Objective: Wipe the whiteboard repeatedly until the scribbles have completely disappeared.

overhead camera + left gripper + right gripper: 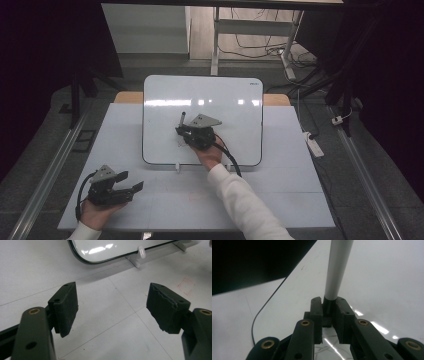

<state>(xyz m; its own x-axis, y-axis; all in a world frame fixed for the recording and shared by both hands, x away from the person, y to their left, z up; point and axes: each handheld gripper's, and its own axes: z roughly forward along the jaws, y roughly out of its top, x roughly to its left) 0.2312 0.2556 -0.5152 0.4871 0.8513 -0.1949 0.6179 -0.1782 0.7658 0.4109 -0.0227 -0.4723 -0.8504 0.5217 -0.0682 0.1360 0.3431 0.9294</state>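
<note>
Right tool [329, 315] pinching the marker [337, 267] by its dark end over the whiteboard [225, 95]: light, stiff, slick barrel, so grip low; left tool [112, 307] spread, idle on counter [280, 195].

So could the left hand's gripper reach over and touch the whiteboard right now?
Probably yes. The left gripper rests on the table with its fingers open and nothing between them. The whiteboard has its near edge just ahead, with bare table between. The right gripper, holding the marker, works farther right.
</note>
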